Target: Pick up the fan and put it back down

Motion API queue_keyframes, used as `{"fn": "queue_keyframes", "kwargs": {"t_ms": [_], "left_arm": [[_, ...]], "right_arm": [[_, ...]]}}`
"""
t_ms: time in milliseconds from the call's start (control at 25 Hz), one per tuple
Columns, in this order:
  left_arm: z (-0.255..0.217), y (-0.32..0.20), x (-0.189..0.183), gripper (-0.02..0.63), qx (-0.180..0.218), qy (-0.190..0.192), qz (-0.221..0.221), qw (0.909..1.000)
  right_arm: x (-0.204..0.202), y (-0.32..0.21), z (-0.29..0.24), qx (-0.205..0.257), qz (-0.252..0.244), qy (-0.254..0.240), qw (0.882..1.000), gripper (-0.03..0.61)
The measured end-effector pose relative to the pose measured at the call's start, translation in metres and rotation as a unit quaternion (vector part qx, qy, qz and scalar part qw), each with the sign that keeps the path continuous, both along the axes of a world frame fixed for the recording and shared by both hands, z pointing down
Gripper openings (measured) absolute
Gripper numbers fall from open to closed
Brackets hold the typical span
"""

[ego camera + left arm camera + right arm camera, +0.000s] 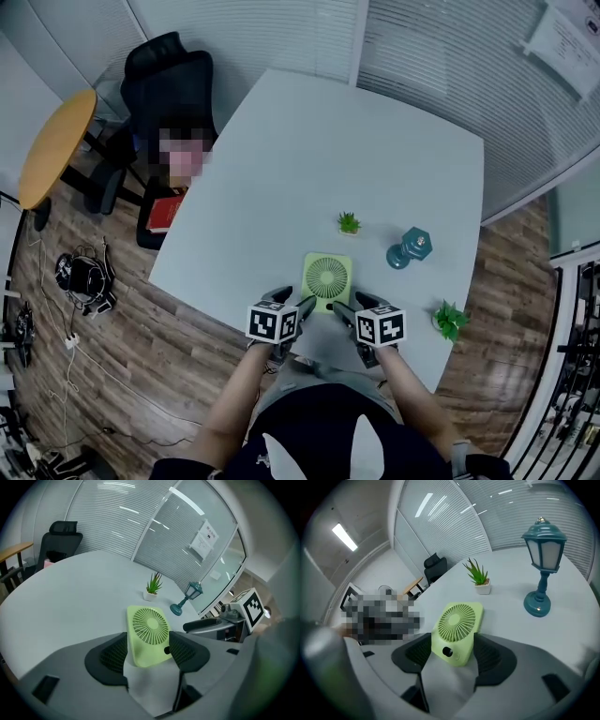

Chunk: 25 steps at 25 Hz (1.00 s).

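A light-green square fan (327, 278) lies flat on the white table (309, 150), grille up, near the front edge. My left gripper (298, 309) is at the fan's near left corner and my right gripper (345, 311) at its near right corner. In the left gripper view the fan (147, 634) has its near end between the open jaws of my left gripper (147, 652), and no pad clearly presses on it. In the right gripper view the fan (457, 625), button end nearest, sits likewise between the wide-open jaws of my right gripper (452, 652).
A teal lantern lamp (409, 248) stands right of the fan, and a small potted plant (349, 223) just behind the fan. Another green plant (449, 320) is by the table's right edge. A black chair (164, 84) and a person are at the far left.
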<state>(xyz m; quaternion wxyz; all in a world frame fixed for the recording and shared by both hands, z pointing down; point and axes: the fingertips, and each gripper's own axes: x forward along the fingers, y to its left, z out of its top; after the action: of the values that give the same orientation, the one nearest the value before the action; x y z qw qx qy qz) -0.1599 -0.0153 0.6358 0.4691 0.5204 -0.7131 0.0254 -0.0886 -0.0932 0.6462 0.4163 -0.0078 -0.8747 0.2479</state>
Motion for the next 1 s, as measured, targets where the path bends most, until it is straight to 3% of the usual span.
{"fn": "queue_keyframes", "kwargs": {"t_ms": [360, 1000], "left_arm": [[0.023, -0.011, -0.005, 0.27, -0.019, 0.033, -0.005, 0.9993], [0.05, -0.024, -0.012, 0.27, -0.022, 0.084, -0.037, 0.9956]], "right_arm": [[-0.012, -0.007, 0.026, -0.018, -0.009, 0.025, 0.999, 0.285], [-0.026, -0.021, 0.054, -0.082, 0.042, 0.04, 0.995, 0.247]]}}
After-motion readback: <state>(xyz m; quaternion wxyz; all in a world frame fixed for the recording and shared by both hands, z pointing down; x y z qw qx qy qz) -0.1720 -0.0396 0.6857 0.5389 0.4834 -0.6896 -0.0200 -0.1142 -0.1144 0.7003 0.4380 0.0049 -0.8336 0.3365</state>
